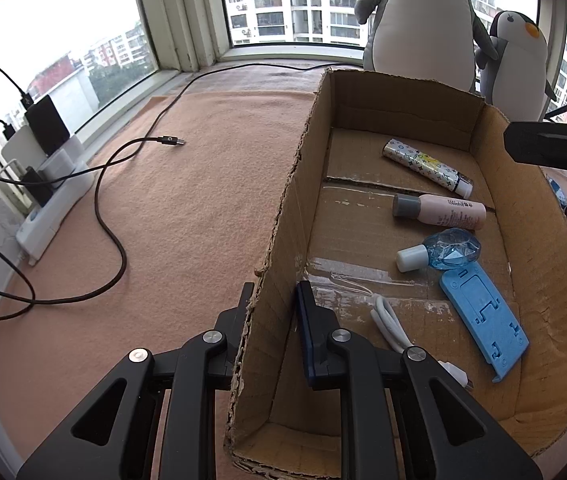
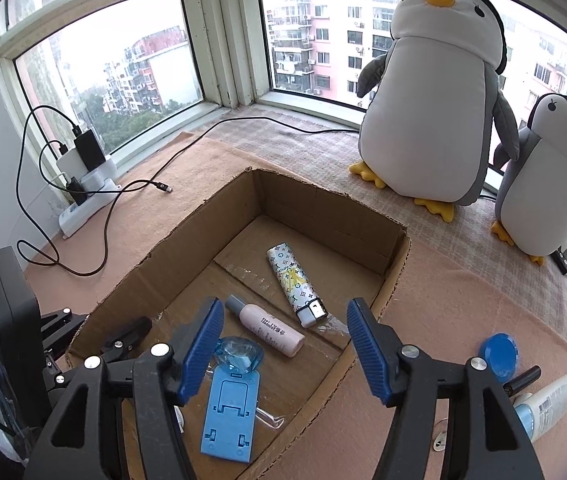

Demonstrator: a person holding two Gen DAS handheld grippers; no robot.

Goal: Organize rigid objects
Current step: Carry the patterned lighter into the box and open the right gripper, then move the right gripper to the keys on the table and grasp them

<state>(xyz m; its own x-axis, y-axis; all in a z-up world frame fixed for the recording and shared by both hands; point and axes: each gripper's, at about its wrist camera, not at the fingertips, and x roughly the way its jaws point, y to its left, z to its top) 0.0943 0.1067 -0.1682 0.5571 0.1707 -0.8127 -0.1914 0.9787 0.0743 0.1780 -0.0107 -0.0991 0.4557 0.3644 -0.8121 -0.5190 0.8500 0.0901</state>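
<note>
Sorting small rigid items into the cardboard box [image 2: 395, 252] is the step in hand. On the box floor lie a patterned lighter [image 2: 295, 280], a pink bottle [image 2: 269, 328], a clear blue bottle [image 2: 239, 354], a blue phone stand [image 2: 231, 416] and a white cable [image 1: 391, 324], each close to its neighbour; the blue bottle touches the stand's top end.

The right gripper [image 2: 283, 354] hangs over the box's near right part, jaws roughly half open and nothing between them. The left gripper [image 1: 273, 320] is closed on the box's left wall, one finger outside, one inside, steadying it.

Items not yet boxed lie on the pink mat to the right of the box: a blue round lid [image 2: 499, 356], a white tube [image 2: 551, 404] and a small dark cylinder [image 2: 523, 378].

Judgement: the next pick should lift clear of the ragged right rim before crossing it. Free floor remains at the far end and along the left wall. The plush penguins [image 2: 431, 100] stand well apart; the black cable [image 2: 123, 196] lies left, outside the working path.
</note>
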